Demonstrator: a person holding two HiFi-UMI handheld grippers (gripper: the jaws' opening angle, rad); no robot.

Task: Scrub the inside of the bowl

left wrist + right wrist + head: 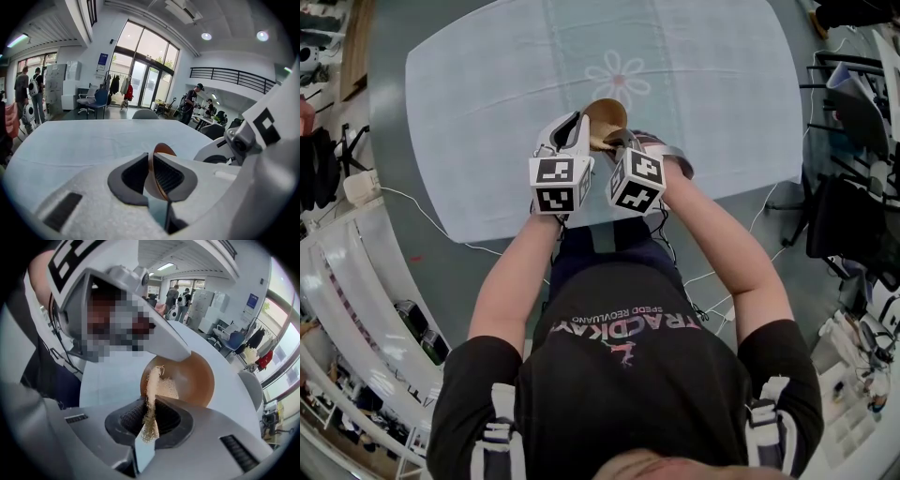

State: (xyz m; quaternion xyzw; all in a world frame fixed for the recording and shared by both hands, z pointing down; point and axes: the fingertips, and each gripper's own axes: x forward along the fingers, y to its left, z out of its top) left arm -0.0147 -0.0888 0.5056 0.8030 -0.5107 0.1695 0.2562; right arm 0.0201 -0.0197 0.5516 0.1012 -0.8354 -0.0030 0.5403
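A brown bowl point(606, 116) is held up on edge above the table's near side. My left gripper point(151, 174) is shut on its rim; the bowl point(160, 159) shows edge-on between the pads. In the right gripper view the bowl's brown inside point(187, 376) faces me. My right gripper point(150, 417) is shut on a pale fibrous loofah scrubber point(152, 397), whose top lies against the bowl's inside. In the head view both grippers point(562, 173) point(637, 178) sit side by side just below the bowl.
The table wears a pale blue cloth point(694, 84) with a flower print point(619, 77). Cables point(422, 211) trail on the floor near the person's legs. Chairs and bags point(848, 216) stand at the right. People stand far back in the room point(192, 105).
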